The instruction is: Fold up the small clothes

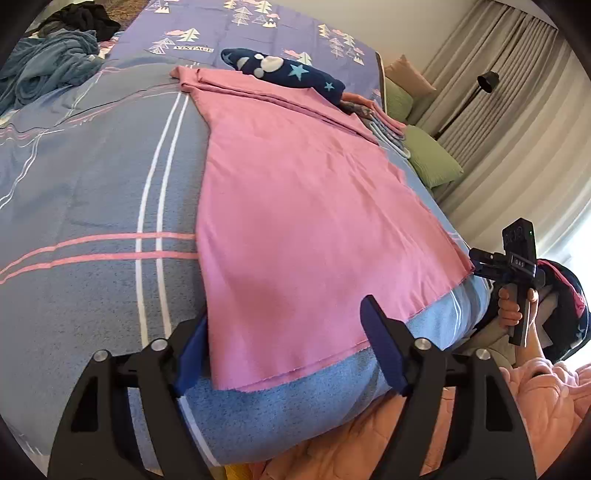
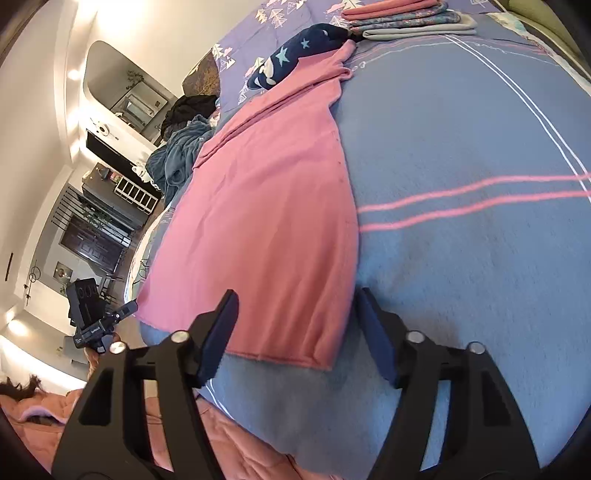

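I have a claw in each hand, and I am leaning over a bed with a blue blanket (image 1: 92, 192) that has pink and white stripes. The pink cloth (image 1: 295, 221) lies flat on the blanket, long and smooth, with its near edge close to me at the edge of the bed.

My left claw (image 1: 284, 350) is wide apart. Its two blue fingers (image 1: 380, 343) stand on either side of the near left corner of the pink cloth, and the cloth edge lies between them, but they do not squeeze it (one finger sits just by the cloth's side edge).

My right claw (image 2: 295, 332) is about half apart. The near right corner of the pink cloth (image 2: 258, 221) lies between its blue fingers (image 2: 221, 332), and I see no pinch on it. From my left camera, that claw shows small at the far corner of the cloth, with my hand (image 1: 513, 310) around its handle.

At the far end of the pink cloth sits a dark blue cloth with stars (image 1: 288, 72). Near it is a neat stack of folded clothes (image 2: 406, 18). A crumpled blue heap (image 1: 40, 74) lies well apart on the other side of the bed. My pink fuzzy sleeve (image 1: 543, 391) shows low down.
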`<state>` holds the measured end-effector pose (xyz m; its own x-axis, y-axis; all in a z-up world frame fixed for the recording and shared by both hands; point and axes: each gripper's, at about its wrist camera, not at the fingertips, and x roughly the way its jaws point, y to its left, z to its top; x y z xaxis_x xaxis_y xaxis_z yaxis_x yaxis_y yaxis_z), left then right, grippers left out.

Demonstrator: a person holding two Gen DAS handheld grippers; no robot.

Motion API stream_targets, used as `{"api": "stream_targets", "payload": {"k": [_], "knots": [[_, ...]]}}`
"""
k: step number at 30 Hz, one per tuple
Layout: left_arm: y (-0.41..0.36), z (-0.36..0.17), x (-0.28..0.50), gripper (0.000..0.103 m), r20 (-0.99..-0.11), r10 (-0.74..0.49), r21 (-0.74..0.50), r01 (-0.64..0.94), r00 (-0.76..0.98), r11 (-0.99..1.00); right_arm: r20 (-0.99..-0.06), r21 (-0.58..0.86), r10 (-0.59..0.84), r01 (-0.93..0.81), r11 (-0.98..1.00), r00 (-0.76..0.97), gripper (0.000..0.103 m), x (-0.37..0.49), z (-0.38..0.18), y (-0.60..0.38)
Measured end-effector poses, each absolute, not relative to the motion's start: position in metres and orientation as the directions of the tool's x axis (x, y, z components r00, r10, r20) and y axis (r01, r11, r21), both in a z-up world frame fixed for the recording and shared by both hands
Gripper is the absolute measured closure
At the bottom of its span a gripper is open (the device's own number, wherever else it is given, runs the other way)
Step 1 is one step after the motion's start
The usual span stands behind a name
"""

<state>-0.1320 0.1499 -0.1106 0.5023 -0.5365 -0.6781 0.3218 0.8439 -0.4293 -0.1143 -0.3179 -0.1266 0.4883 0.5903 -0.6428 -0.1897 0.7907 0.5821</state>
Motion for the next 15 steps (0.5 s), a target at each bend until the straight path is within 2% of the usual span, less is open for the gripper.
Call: {"api": "stream_targets", "payload": {"k": [2,4,5,6,7,8,9,11,13,15], "knots": [[0.150,-0.111,-0.132,0.029,-0.678,-0.534,-0.430,0.317,0.505,0.846,-0.644,0.588,0.594,-0.186,0.787,0.482,0.064,-0.112,-0.131,-0.318],[0.150,-0.113,-0.129,0.041,-0.682,-0.526,-0.424,0.311,0.508,0.851,-0.622,0.618,0.618,-0.185,0.764,0.480,0.065,-0.106,-0.135,-0.320],[0.150,-0.114,-0.128,0.046,-0.683,-0.523,-0.422,0.309,0.509,0.852,-0.616,0.628,0.624,-0.178,0.758,0.481,0.072,-0.105,-0.136,-0.321],[0.151,-0.115,-0.124,0.059,-0.686,-0.519,-0.423,0.301,0.510,0.855,-0.618,0.638,0.623,-0.158,0.754,0.480,0.090,-0.103,-0.138,-0.323],[0.153,-0.117,-0.119,0.074,-0.690,-0.514,-0.430,0.282,0.510,0.858,-0.618,0.654,0.630,-0.137,0.744,0.471,0.098,-0.100,-0.141,-0.323],[0.157,-0.118,-0.114,0.085,-0.695,-0.508,-0.443,0.254,0.508,0.860,-0.608,0.672,0.639,-0.124,0.730,0.471,0.098,-0.100,-0.143,-0.325],[0.161,-0.120,-0.112,0.101,-0.700,-0.504,-0.457,0.225,0.506,0.861,-0.574,0.706,0.659,-0.113,0.699,0.487,0.098,-0.103,-0.141,-0.328],[0.172,-0.119,-0.111,0.101,-0.675,-0.528,-0.518,0.180,0.515,0.836,-0.511,0.747,0.684,-0.125,0.653,0.520,0.098,-0.111,-0.133,-0.333],[0.175,-0.107,-0.121,0.101,-0.635,-0.528,-0.517,0.198,0.564,0.833,-0.403,0.799,0.729,-0.175,0.575,0.553,0.099,-0.124,-0.117,-0.340],[0.181,-0.084,-0.138,0.101,-0.538,-0.563,-0.552,0.243,0.627,0.798,-0.357,0.801,0.738,-0.218,0.557,0.572,0.099,-0.135,-0.097,-0.343]]}}
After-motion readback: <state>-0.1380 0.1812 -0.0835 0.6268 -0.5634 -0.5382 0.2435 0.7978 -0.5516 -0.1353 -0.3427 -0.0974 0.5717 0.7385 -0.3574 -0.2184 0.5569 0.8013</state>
